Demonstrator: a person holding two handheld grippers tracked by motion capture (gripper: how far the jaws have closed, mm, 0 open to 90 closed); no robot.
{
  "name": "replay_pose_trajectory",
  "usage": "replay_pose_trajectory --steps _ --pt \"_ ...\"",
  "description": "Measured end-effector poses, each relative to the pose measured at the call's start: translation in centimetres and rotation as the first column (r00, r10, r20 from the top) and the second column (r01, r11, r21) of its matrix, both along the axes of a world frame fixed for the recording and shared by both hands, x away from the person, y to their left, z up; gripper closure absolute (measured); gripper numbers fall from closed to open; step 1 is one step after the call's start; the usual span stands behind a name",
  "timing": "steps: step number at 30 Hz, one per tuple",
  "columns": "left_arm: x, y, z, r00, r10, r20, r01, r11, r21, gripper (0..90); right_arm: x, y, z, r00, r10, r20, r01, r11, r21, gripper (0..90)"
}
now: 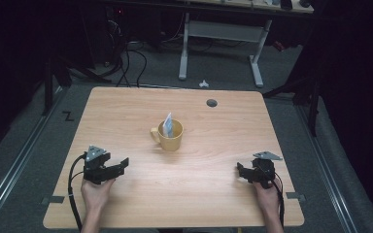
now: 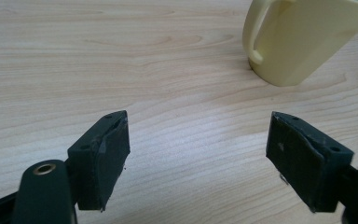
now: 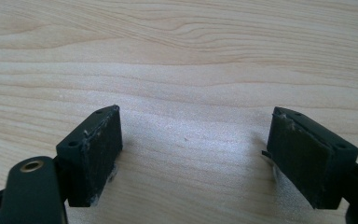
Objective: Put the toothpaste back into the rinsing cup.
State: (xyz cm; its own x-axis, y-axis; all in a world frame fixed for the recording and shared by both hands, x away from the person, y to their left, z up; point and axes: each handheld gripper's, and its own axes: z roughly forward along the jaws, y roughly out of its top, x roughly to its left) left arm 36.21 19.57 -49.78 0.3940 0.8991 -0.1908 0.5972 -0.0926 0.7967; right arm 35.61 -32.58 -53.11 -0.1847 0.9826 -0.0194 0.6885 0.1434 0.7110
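Two grippers rest low over the near part of a light wooden table [image 1: 126, 204], one in each of the person's hands. The left gripper [image 1: 120, 165] sits at the near left, its jaws spread wide; in the left gripper view [image 2: 198, 149] nothing but bare wood grain lies between the two black pads, and they grip nothing. The right gripper [image 1: 241, 171] sits at the near right, its jaws equally wide apart, and in the right gripper view [image 3: 193, 149] the gap between them holds only table surface. Both pairs of jaws point inward and slightly away from the person, toward the middle of the table.

A yellow mug [image 1: 169, 137] stands upright near the centre of the table, well apart from both grippers, its handle turned to the left. A pale blue-white packet [image 1: 167, 124] stands on end inside it, its tip poking above the rim. In the left gripper view the mug [image 2: 303, 37] shows at the far right, beyond the jaws and touching neither.

Open wood surrounds the mug on every side. A small dark round hole [image 1: 211, 103] marks the far right part of the top. Each gripper is close to the near edge and a little in from its side edge.
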Motion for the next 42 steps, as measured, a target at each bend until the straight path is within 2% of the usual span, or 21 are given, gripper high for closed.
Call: replay_pose_trajectory --steps 7,20,25,35,42 --pt "0.1 -0.5 -0.7 1.0000 0.002 -0.006 -0.002 0.9999 0.014 21.8 0.0 0.0 0.0 1.0000 0.000 0.000 0.000 1.000 0.000 18.2" --pt "0.6 -1.4 -1.9 0.9998 0.015 -0.014 -0.014 0.9965 0.083 21.9 0.0 0.0 0.0 1.0000 0.000 0.000 0.000 1.000 0.000 18.2" --pt "0.8 -1.8 -2.2 0.9997 0.023 -0.008 -0.022 0.9950 0.097 21.9 0.0 0.0 0.0 1.0000 0.000 0.000 0.000 1.000 0.000 18.2" --pt "1.2 -2.6 -3.0 0.9992 0.039 -0.008 -0.038 0.9873 0.154 21.9 0.0 0.0 0.0 1.0000 -0.001 0.000 0.001 1.000 0.000 18.2" --pt "1.7 -3.2 -3.5 0.9984 0.054 -0.012 -0.050 0.9759 0.212 22.1 0.0 0.0 0.0 1.0000 0.000 0.000 0.000 1.000 0.000 18.2"
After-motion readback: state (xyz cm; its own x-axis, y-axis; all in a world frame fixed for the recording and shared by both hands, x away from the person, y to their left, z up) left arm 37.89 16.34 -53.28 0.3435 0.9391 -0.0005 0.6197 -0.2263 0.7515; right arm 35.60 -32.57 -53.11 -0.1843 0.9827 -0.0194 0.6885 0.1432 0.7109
